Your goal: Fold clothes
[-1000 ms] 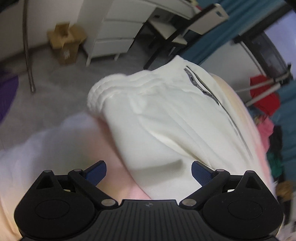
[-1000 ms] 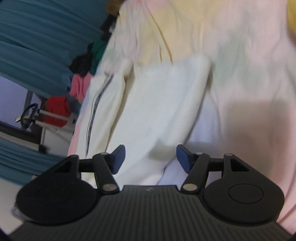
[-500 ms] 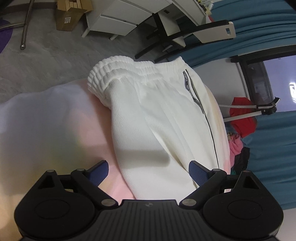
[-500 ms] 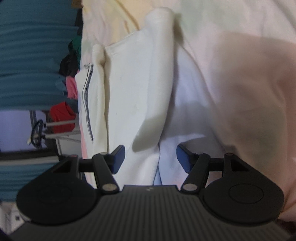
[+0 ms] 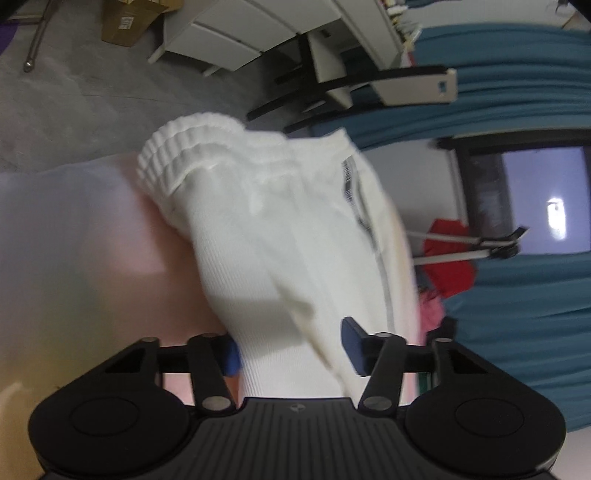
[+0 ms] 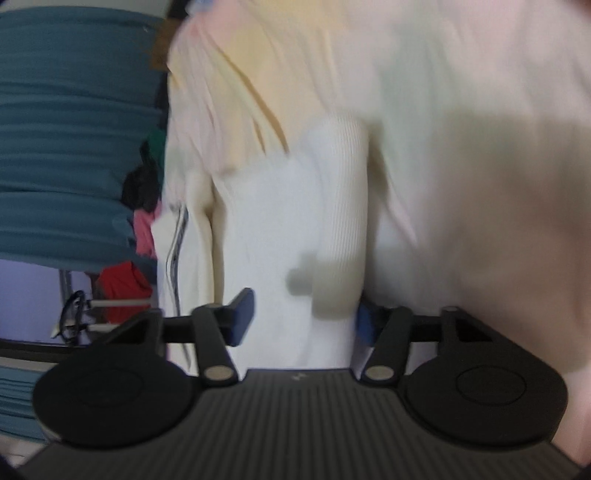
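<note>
White ribbed trousers (image 5: 273, 236) with an elastic waistband (image 5: 177, 158) and a dark side stripe (image 5: 360, 218) lie folded lengthwise on a pastel sheet (image 5: 74, 236). My left gripper (image 5: 291, 350) is open, its jaws either side of the near edge of the cloth. In the right wrist view the trousers (image 6: 280, 240) run up the frame and my right gripper (image 6: 303, 317) is open, with the cloth lying between its blue pads (image 6: 242, 314). Both views are blurred.
White drawers (image 5: 236, 33), a black-framed chair (image 5: 369, 85) and a cardboard box (image 5: 129, 18) stand on the grey floor beyond the bed. Teal curtains (image 5: 517, 302) and a heap of red and pink clothes (image 5: 450, 266) lie to the right.
Both grippers have moved forward over the trousers, so the cloth now lies between each pair of fingers. The jaws have narrowed a little.
</note>
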{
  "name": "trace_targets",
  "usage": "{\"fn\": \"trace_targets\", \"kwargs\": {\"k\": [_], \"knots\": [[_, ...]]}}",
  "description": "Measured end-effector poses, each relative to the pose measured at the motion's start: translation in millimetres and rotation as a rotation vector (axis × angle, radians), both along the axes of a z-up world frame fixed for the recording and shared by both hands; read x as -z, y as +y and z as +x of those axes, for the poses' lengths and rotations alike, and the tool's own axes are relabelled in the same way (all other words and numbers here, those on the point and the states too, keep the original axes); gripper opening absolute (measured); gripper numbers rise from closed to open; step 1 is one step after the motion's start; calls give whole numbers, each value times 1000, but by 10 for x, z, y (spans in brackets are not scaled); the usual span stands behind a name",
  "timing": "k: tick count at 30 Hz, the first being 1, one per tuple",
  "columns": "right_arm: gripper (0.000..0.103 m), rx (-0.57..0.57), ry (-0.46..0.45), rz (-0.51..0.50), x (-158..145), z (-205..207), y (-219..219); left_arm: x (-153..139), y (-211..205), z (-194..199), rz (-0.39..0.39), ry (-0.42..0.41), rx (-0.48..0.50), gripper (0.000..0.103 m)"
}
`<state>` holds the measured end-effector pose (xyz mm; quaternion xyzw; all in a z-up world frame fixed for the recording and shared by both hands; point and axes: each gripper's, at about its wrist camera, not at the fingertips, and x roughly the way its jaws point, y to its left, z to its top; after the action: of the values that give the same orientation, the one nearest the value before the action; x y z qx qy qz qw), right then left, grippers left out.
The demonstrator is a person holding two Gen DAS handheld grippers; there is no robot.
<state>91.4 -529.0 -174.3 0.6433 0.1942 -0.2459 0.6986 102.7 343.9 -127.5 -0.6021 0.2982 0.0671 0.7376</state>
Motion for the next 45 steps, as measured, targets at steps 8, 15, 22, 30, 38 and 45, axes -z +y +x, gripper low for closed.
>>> {"fn": "trace_targets", "kwargs": {"k": [8, 15, 22, 30, 38, 45], "knots": [[29, -58, 46, -57, 47, 138, 12, 102, -52, 68, -15, 59, -26, 49], [6, -29, 22, -223, -245, 78, 92, -95, -171, 158, 154, 48, 1, 3], [5, -42, -97, -396, -810, -73, 235, -704, -153, -95, 311, -148, -11, 2], [5, -113, -87, -467, -1310, 776, 35, -1129, -129, 651, 298, -164, 15, 2], [5, -175, 39, -618, -1316, 2661, 23, -1287, -332, 2537, 358, -112, -16, 2], [6, -242, 234, -704, -669, 3899, 10, -816, -629, 4076, 469, 56, 9, 2]]}}
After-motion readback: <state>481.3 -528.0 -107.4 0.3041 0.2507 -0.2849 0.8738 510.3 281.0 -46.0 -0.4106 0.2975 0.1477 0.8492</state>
